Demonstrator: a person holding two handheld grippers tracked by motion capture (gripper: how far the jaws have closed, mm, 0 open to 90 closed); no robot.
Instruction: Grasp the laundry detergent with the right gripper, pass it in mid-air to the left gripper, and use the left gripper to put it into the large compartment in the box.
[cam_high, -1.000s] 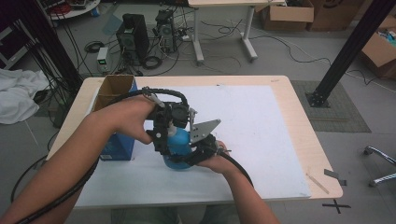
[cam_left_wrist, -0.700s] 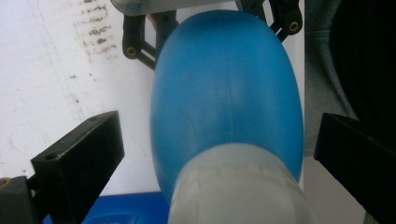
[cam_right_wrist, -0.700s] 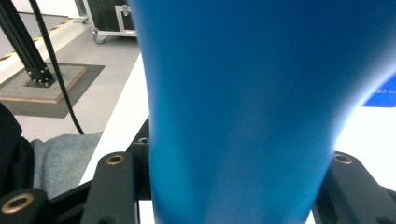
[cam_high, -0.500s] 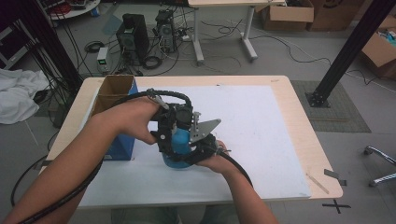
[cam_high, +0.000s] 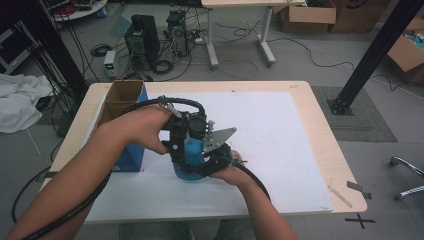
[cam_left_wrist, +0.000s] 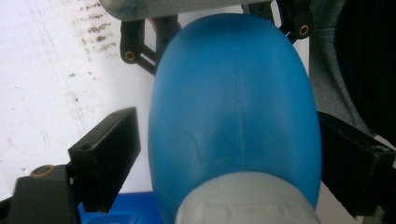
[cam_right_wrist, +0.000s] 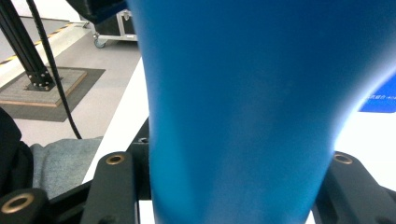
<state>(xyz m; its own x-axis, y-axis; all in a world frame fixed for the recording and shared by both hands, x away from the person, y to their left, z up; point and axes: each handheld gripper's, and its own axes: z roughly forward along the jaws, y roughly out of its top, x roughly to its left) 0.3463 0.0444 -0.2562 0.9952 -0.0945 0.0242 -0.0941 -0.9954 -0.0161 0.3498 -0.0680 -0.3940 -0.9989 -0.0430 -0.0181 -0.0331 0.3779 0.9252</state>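
Note:
A blue bottle (cam_high: 191, 156) with a white cap (cam_left_wrist: 247, 203) stands on the white mat (cam_high: 280, 130) near the table's front. My right gripper (cam_high: 202, 169) comes in low from the right and is shut on the bottle's body (cam_right_wrist: 243, 93), one jaw on each side. My left gripper (cam_high: 187, 142) reaches down over the bottle's top. In the left gripper view its jaws flank the bottle's shoulder (cam_left_wrist: 233, 107). They have just been closing, and a thin gap still shows at the left fingertip (cam_left_wrist: 109, 149).
A blue carton (cam_high: 131, 157) lies just left of the bottle, with an open cardboard box (cam_high: 120, 97) behind it at the table's left edge. The mat stretches bare to the right. A strip of tape (cam_high: 340, 196) lies by the table's right front corner.

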